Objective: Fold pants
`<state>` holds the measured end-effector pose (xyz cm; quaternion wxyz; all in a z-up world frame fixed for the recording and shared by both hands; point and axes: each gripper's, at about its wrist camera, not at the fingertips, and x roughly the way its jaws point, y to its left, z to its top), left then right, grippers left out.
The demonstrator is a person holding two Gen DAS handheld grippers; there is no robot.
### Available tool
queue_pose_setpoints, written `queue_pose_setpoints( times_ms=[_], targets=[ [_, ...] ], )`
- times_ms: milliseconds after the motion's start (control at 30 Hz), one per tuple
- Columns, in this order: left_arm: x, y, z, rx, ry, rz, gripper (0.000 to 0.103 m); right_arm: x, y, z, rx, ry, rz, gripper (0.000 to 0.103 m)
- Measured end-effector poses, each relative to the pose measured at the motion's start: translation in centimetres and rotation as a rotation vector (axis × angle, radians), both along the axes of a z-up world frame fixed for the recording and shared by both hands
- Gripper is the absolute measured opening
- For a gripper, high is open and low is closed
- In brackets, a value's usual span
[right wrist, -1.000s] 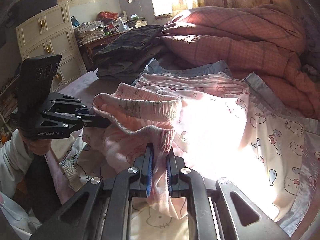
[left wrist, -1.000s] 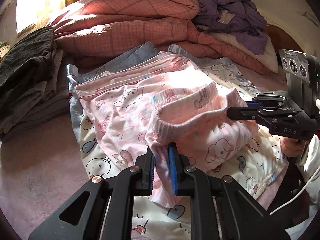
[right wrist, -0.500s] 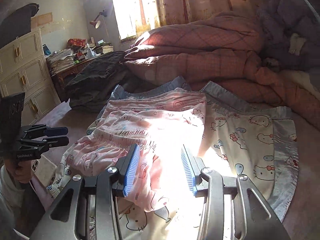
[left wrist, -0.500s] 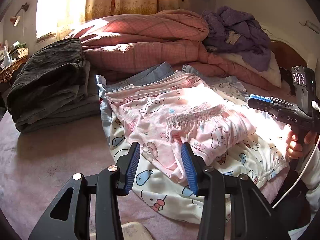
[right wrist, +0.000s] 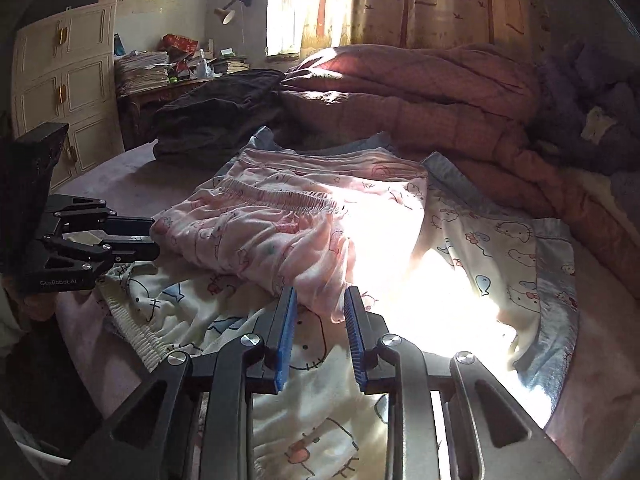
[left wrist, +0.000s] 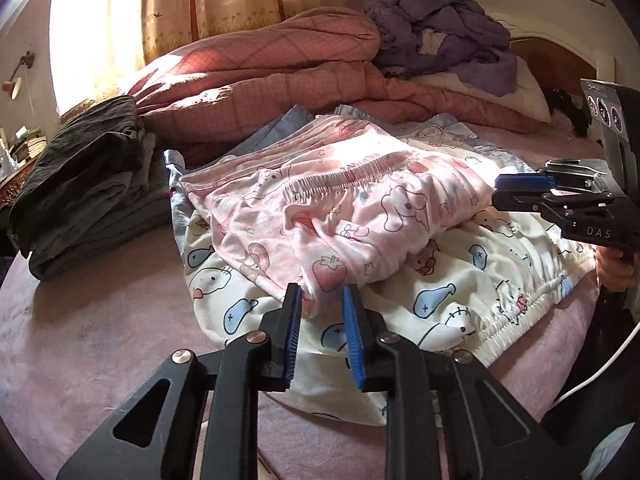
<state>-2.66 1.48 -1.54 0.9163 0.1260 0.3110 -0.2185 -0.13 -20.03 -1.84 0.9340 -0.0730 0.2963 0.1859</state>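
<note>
The pink cartoon-print pants (left wrist: 344,204) lie folded over on the bed, waistband (left wrist: 352,172) on top. They also show in the right wrist view (right wrist: 288,232). My left gripper (left wrist: 320,308) is open, its blue pads either side of the fold's near corner, not closed on it. My right gripper (right wrist: 318,308) is open at the opposite near corner of the fold. Each gripper shows in the other's view, the right one (left wrist: 520,188) at the fold's right end and the left one (right wrist: 140,236) at its left end.
The pants lie on a white cartoon-print garment (left wrist: 440,300) with an elastic hem, over a blue one (left wrist: 280,128). A stack of dark folded clothes (left wrist: 88,184) is at the left. A pink quilt (left wrist: 260,80) and purple blanket (left wrist: 444,28) lie behind. A cabinet (right wrist: 68,84) stands beyond the bed.
Both grippers let go of the pants' waistband, opened and drew back. The pants dropped flat into a fold. Now both grippers sit low with the fold's near corners between their pads.
</note>
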Motion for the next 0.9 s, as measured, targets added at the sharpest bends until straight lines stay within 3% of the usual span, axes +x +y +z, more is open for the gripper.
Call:
queue_pose_setpoints(
  times_ms=[67, 233, 267, 300, 367, 467, 767, 833, 900],
  targets=[
    [0.4, -0.1, -0.3, 0.011, 0.009, 0.009, 0.004, 0.1, -0.1, -0.4, -0.014, 0.009, -0.013, 0.024],
    [0.3, -0.1, -0.5, 0.008, -0.011, 0.007, 0.004, 0.3, 0.1, -0.9, -0.056, 0.007, -0.035, 0.023],
    [0.4, -0.2, -0.5, 0.007, -0.012, 0.012, 0.004, 0.3, 0.3, -1.0, -0.063, 0.005, -0.038, 0.018],
    [0.5, -0.2, -0.5, 0.003, -0.02, 0.033, 0.004, 0.4, 0.4, -1.0, -0.067, 0.002, -0.042, 0.002],
    [0.9, 0.0, -0.3, -0.012, -0.046, 0.106, 0.002, 0.6, 0.6, -1.2, -0.076, -0.008, -0.078, 0.002],
    [0.5, 0.8, 0.8, -0.048, -0.097, 0.129, 0.002, 0.3, 0.3, -0.5, -0.07, -0.058, -0.133, 0.002],
    [-1.4, 2.4, 3.3, -0.009, -0.239, 0.217, 0.002, -1.1, -2.8, 2.5, 0.015, -0.181, -0.286, 0.002],
    [-0.9, 2.4, 2.9, 0.009, -0.208, 0.23, 0.002, -1.2, -2.8, 2.5, 0.01, -0.186, -0.296, 0.002],
    [0.3, 2.1, 1.2, 0.05, -0.125, 0.228, 0.002, -0.4, -2.6, 1.6, -0.022, -0.129, -0.32, 0.002]
  ],
)
